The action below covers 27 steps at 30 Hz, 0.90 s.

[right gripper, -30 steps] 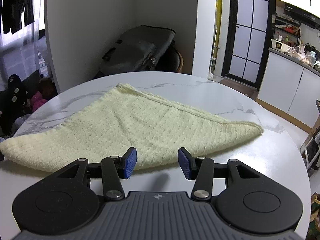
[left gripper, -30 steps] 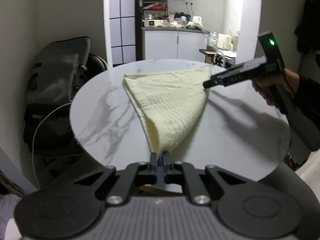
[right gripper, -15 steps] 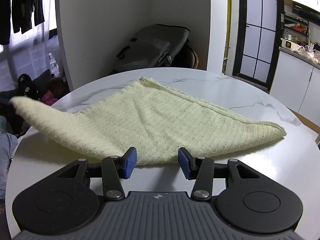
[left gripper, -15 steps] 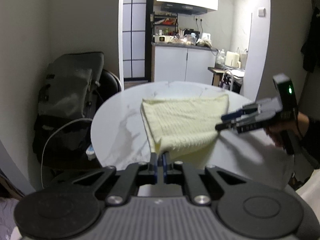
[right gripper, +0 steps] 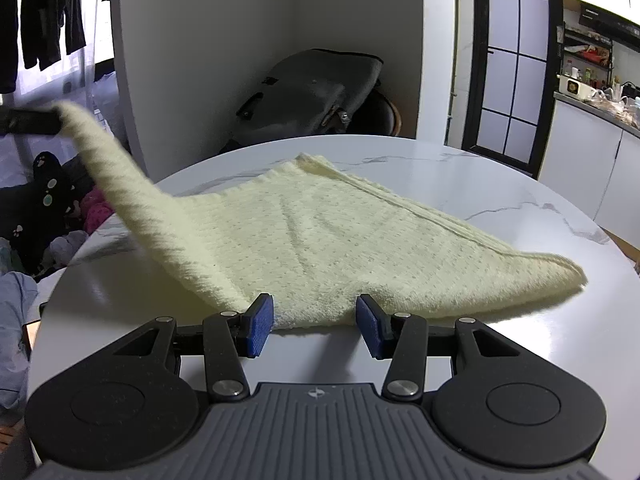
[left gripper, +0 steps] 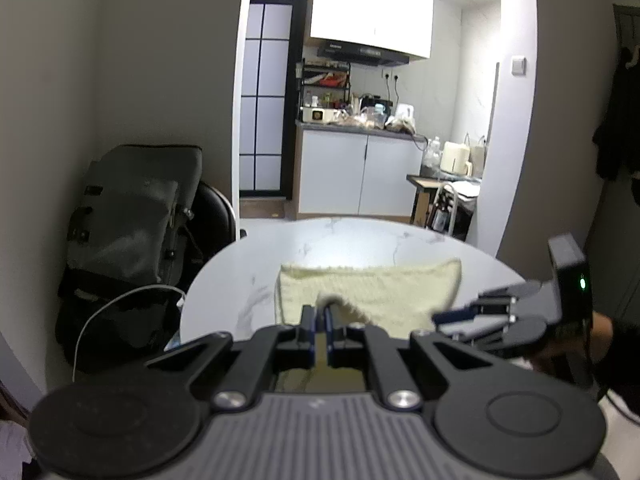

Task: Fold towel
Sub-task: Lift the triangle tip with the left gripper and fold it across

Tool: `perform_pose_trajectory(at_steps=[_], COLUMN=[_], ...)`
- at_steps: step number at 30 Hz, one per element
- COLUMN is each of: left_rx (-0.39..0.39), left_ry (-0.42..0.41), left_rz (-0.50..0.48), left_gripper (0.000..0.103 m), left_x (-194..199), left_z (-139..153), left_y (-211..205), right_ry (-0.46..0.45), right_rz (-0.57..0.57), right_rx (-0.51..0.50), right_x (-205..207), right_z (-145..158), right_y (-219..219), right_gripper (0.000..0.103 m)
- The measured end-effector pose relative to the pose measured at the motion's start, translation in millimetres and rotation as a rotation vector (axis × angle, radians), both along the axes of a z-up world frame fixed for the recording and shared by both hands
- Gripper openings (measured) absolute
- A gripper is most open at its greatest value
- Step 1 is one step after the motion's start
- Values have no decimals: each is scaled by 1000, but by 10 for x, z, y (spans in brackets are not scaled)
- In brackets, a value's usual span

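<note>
One round white marble-patterned table [right gripper: 460, 168] carries the pale yellow waffle-weave towel [right gripper: 320, 240], lying mostly flat. The left gripper [left gripper: 321, 316], fingers pressed together, pinches one corner lifted high at far left; the right gripper [right gripper: 315, 318] hovers spread at the near edge

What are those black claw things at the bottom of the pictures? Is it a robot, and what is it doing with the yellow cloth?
No robot: a person holds two grabber tools, each with a camera looking along its fingers. One picture is from the left grabber, the other from the right grabber. A pale yellow towel lies on a round white table. The left grabber is shut on one towel corner and holds it up in the air. The right grabber is open at the towel's near edge, holding nothing.
</note>
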<state>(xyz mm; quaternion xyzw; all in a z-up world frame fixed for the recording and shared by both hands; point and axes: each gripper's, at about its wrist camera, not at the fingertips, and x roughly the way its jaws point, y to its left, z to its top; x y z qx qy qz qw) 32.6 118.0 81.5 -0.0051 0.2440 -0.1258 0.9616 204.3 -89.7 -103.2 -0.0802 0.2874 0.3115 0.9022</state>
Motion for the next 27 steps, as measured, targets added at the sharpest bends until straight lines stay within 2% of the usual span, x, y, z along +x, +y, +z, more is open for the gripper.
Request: perform_pose_trajectory(at_steps=[12,18,27], left_rx=[-36,-32,-13], left_ry=[-56,-66,-76], left_rz=[-34,-92,-174], left_gripper=[5,5,5], left_x=[153,287,502], left_z=[213,257,289], left_y=[-13,-217,-576], right_ry=[-1,-1,9], right_rz=[-32,-43,-79], right_rx=[13,20,92], right_x=[6,-14,-117], right_z=[-2,-5,32], right_y=[-46,-62,-258], right_gripper=[51,51,51])
